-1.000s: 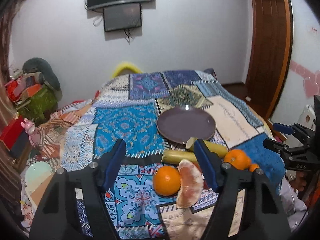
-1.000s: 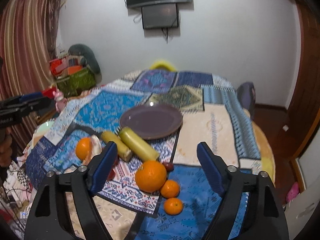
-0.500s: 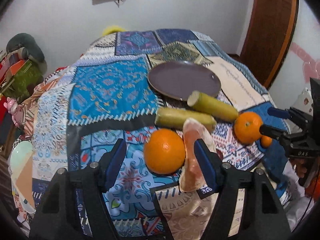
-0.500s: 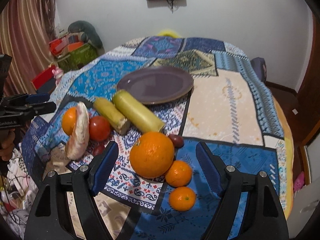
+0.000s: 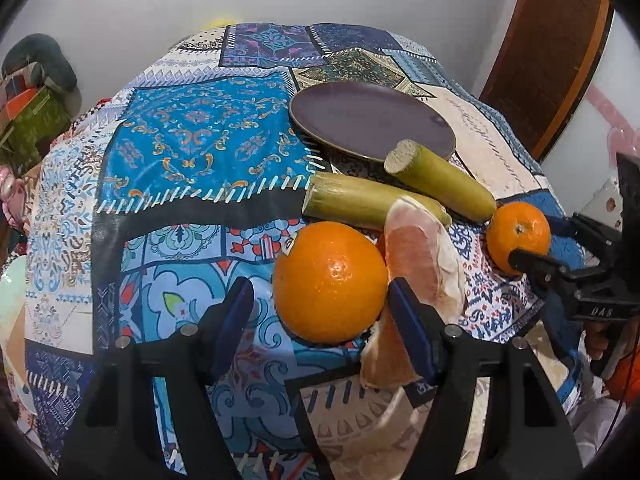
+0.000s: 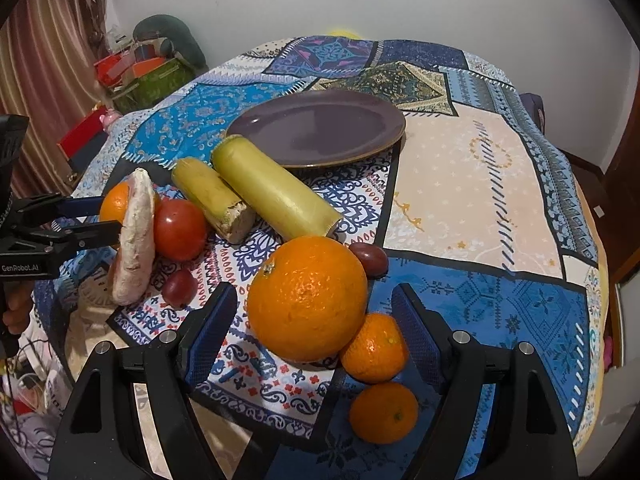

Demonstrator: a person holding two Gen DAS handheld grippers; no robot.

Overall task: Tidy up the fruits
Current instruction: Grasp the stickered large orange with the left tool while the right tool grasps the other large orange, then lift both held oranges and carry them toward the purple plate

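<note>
A purple plate (image 5: 372, 120) (image 6: 320, 128) lies empty on the patterned cloth. Two green sugarcane pieces (image 5: 368, 200) (image 6: 276, 192) lie in front of it. My left gripper (image 5: 326, 320) is open, its jaws on either side of a large orange (image 5: 330, 282), with a peeled pomelo wedge (image 5: 420, 256) against the right jaw. My right gripper (image 6: 312, 328) is open around another large orange (image 6: 306, 298). Two mandarins (image 6: 376, 348), a tomato (image 6: 180, 230) and dark grapes (image 6: 368, 260) lie nearby.
The table's front edge drops off just below both grippers. The other gripper shows at the right of the left wrist view (image 5: 568, 276) and at the left of the right wrist view (image 6: 60, 228). Boxes and cushions (image 6: 148, 68) stand beyond the table's left side.
Both grippers have moved down and forward toward the fruit. Each large orange now sits between open jaws and looks much bigger.
</note>
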